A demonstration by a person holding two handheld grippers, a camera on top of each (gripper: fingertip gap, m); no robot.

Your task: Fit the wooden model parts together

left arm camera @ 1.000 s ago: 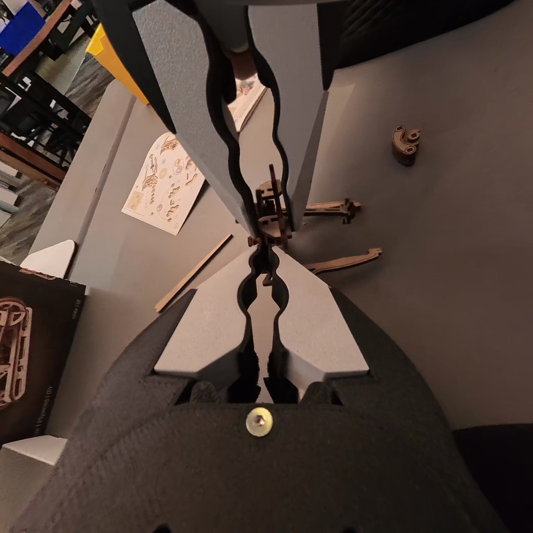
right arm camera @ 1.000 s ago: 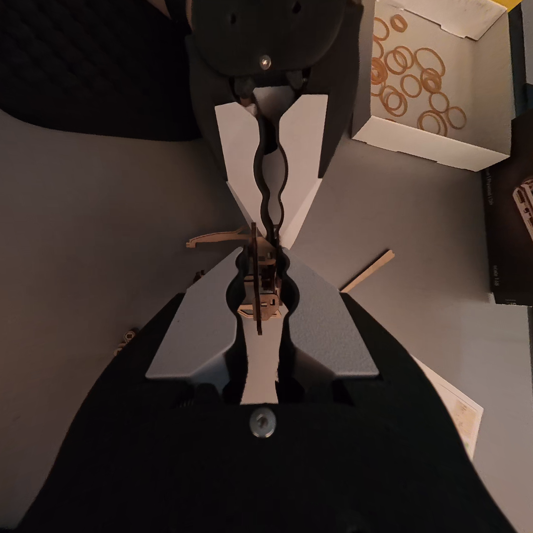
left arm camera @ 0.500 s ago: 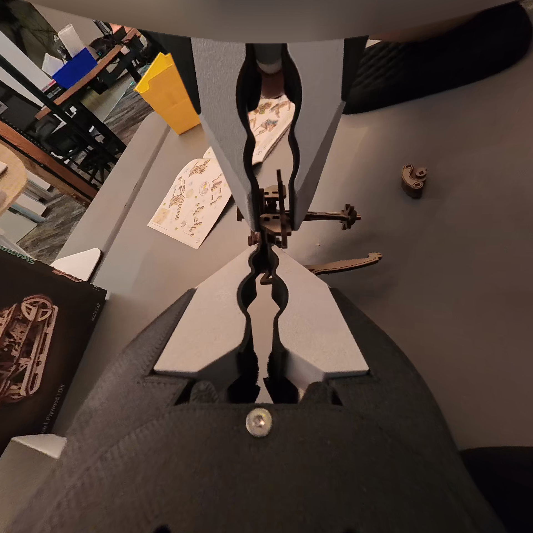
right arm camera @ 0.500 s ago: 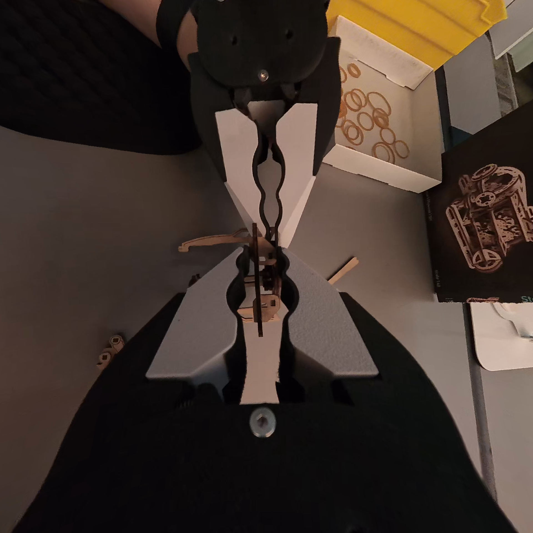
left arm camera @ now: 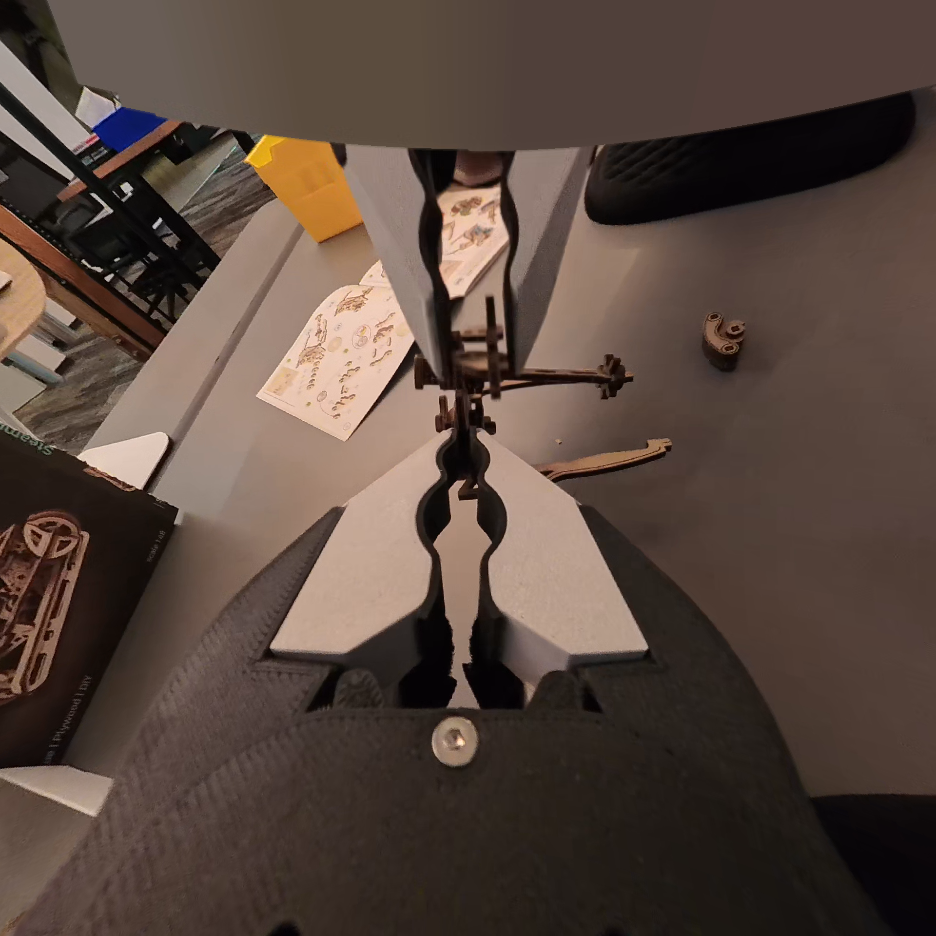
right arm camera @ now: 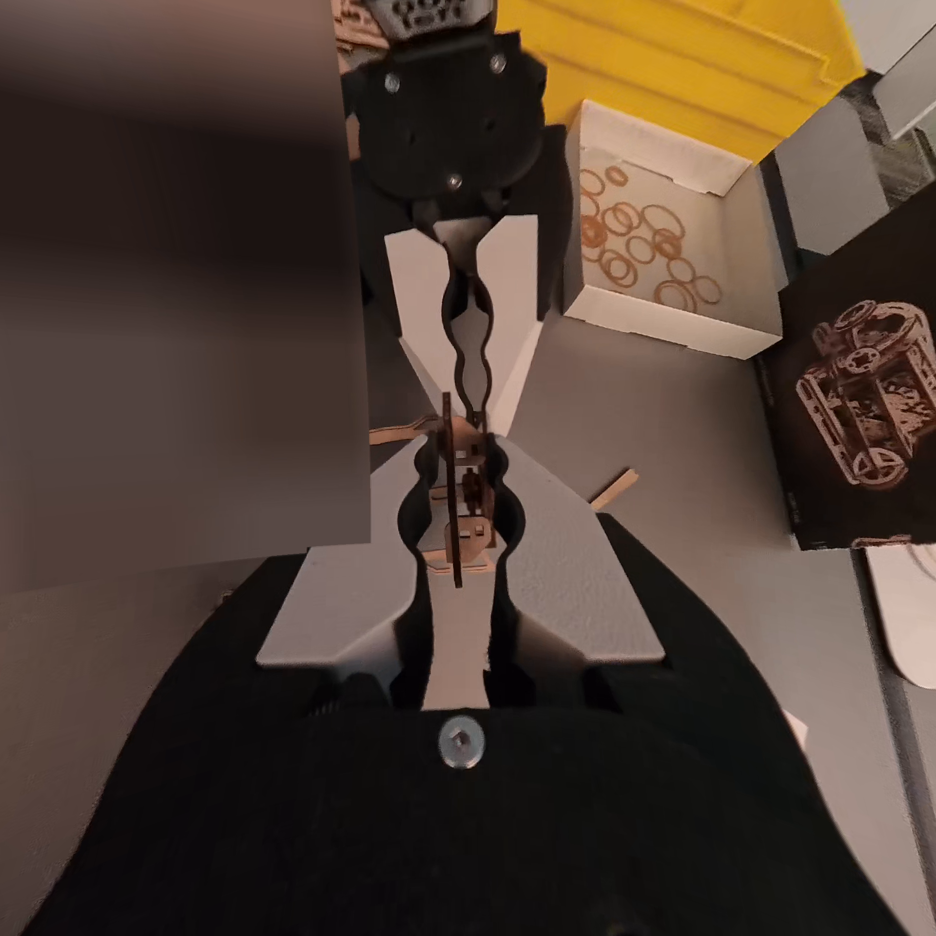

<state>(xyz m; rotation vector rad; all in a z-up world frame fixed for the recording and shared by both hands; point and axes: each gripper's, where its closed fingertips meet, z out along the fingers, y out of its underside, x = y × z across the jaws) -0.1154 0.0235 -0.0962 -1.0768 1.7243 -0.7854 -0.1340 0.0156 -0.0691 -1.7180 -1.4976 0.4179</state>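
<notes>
My left gripper (left arm camera: 461, 436) is shut on a small dark wooden part (left arm camera: 460, 413) that sticks out past its tips. My right gripper (right arm camera: 462, 448) is shut on a wooden sub-assembly (right arm camera: 468, 511) of thin plates held between its fingers. The two grippers meet tip to tip above the grey table (left arm camera: 759, 506). The small part touches the underside of the sub-assembly (left arm camera: 476, 354). A thin shaft with a gear (left arm camera: 610, 377) sticks out to the right of the sub-assembly. The right gripper (left arm camera: 473, 364) comes in from the top of the left wrist view. The left gripper (right arm camera: 476, 413) comes in from the top of the right wrist view.
A flat curved wooden lever (left arm camera: 608, 458) and a small curved wooden piece (left arm camera: 722, 344) lie on the table. Instruction sheets (left arm camera: 344, 354), a yellow bin (left arm camera: 309, 187), a black kit box (left arm camera: 61, 582), a white box of rings (right arm camera: 658, 253) and a wooden stick (right arm camera: 615, 486) surround the work area. My left and right fingertips are right by each other. The small curved wooden piece (left arm camera: 722, 344) is about equally far from each gripper, around 12 centimeters.
Both grippers have tilted and risen together, so more of the room, the bin and the boxes shows. Both stay shut on their parts, tip to tip.
</notes>
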